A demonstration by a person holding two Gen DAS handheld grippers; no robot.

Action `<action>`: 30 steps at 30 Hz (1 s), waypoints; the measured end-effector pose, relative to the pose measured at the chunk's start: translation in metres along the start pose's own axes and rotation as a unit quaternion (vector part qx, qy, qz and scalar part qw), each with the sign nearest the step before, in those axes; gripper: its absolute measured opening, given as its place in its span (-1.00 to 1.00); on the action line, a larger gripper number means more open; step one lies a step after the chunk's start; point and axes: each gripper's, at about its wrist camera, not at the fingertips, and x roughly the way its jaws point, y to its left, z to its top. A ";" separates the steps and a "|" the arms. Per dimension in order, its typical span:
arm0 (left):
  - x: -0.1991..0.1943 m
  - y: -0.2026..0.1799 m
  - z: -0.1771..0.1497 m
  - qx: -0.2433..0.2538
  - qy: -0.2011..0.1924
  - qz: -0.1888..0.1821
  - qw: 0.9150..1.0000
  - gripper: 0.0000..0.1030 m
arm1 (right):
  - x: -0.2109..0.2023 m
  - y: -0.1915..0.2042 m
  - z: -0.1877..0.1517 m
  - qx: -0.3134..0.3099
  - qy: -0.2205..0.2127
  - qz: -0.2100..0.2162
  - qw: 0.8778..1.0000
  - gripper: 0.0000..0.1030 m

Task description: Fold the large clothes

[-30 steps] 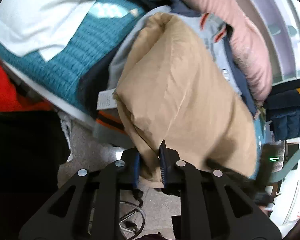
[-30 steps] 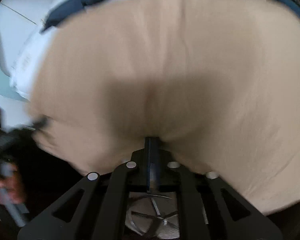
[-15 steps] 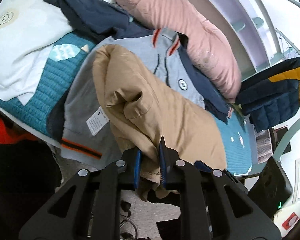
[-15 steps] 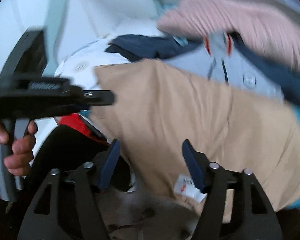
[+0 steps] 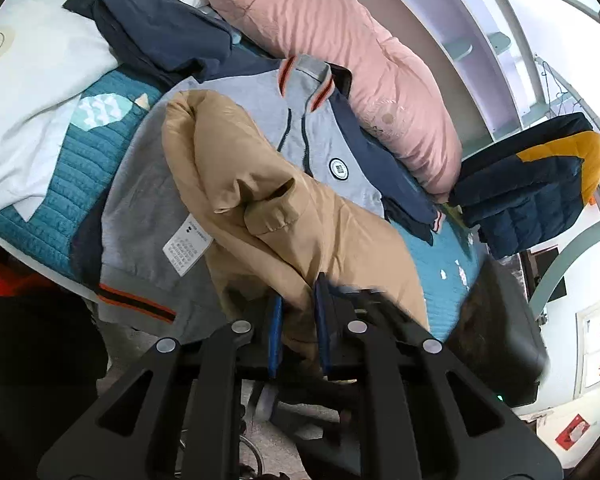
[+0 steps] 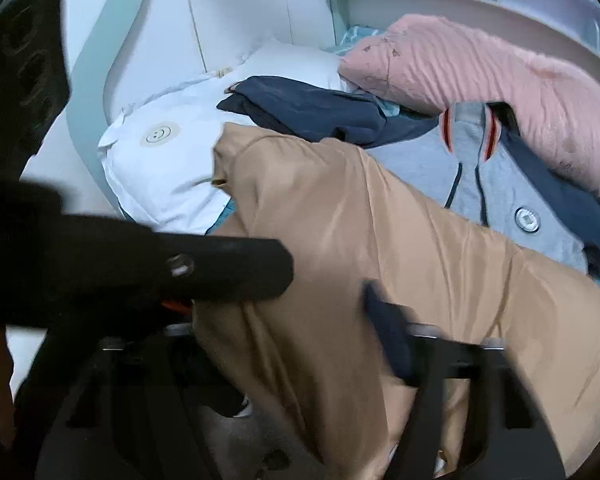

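A tan garment [image 5: 260, 200] lies in a long heap across a grey zip jacket [image 5: 300, 120] on the bed. It also shows in the right wrist view [image 6: 380, 240], draped toward me. My left gripper [image 5: 298, 312] is shut on the tan garment's near end, with cloth bunched between the blue pads. My right gripper [image 6: 284, 320] is open and empty over the tan cloth; its right finger [image 6: 384, 332] shows, and its left finger is hidden behind the left gripper's black body [image 6: 140, 268].
A pink pillow [image 5: 340, 52], a white pillow [image 5: 32, 60] and a navy garment [image 5: 160, 32] lie on the teal bedspread [image 5: 68, 168]. A navy and yellow puffer jacket [image 5: 540, 184] hangs at the right. The bed's near edge drops to the floor below my grippers.
My right gripper let go of the tan garment, opened and pulled back. The tan garment settled onto the grey jacket. My left gripper kept its hold.
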 end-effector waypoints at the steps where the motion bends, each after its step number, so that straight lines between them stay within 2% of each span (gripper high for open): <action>1: 0.000 -0.002 0.000 0.002 0.000 -0.009 1.000 -0.74 | 0.002 -0.010 0.000 0.028 0.008 0.003 1.000 -0.65; 3: -0.005 -0.016 0.000 0.017 -0.012 -0.036 0.999 -0.67 | -0.004 -0.025 -0.002 0.068 -0.001 0.001 0.998 -0.69; 4: -0.009 -0.024 0.000 0.030 -0.021 -0.041 0.999 -0.37 | -0.009 -0.032 -0.004 0.085 -0.007 0.003 0.996 -0.70; 6: -0.018 -0.038 0.000 0.053 -0.049 -0.037 0.997 0.00 | -0.027 -0.050 -0.008 0.135 -0.024 0.006 0.991 -0.70; 8: -0.023 -0.050 0.000 0.072 -0.076 -0.022 0.994 0.03 | -0.053 -0.073 -0.013 0.180 -0.050 0.006 0.982 -0.70; 10: -0.013 -0.057 0.001 0.084 -0.070 0.004 0.994 0.06 | -0.083 -0.092 -0.023 0.222 -0.074 -0.003 0.972 -0.70; 11: -0.002 -0.061 0.002 0.088 -0.060 0.015 0.994 0.06 | -0.094 -0.102 -0.028 0.241 -0.081 -0.009 0.967 -0.70; 14: 0.034 -0.073 0.004 0.098 -0.023 0.012 0.995 0.06 | -0.125 -0.136 -0.048 0.301 -0.102 -0.028 0.948 -0.70; 16: 0.058 -0.085 0.003 0.114 -0.004 0.002 0.993 0.06 | -0.143 -0.159 -0.070 0.343 -0.111 -0.043 0.932 -0.70; 19: 0.109 -0.112 -0.002 0.138 0.048 -0.018 0.989 0.06 | -0.163 -0.185 -0.101 0.390 -0.114 -0.066 0.911 -0.69; 24: 0.166 -0.137 -0.005 0.147 0.096 -0.015 0.984 0.06 | -0.166 -0.217 -0.137 0.460 -0.105 -0.076 0.878 -0.69; 26: 0.181 -0.148 -0.005 0.157 0.105 -0.013 0.982 0.18 | -0.165 -0.227 -0.151 0.483 -0.099 -0.076 0.867 -0.64; 28: 0.202 -0.161 -0.007 0.183 0.124 0.014 0.975 0.22 | -0.166 -0.231 -0.165 0.500 -0.089 -0.073 0.858 -0.53; 30: 0.218 -0.166 -0.008 0.192 0.128 0.029 0.973 0.27 | -0.170 -0.236 -0.170 0.509 -0.088 -0.075 0.853 -0.46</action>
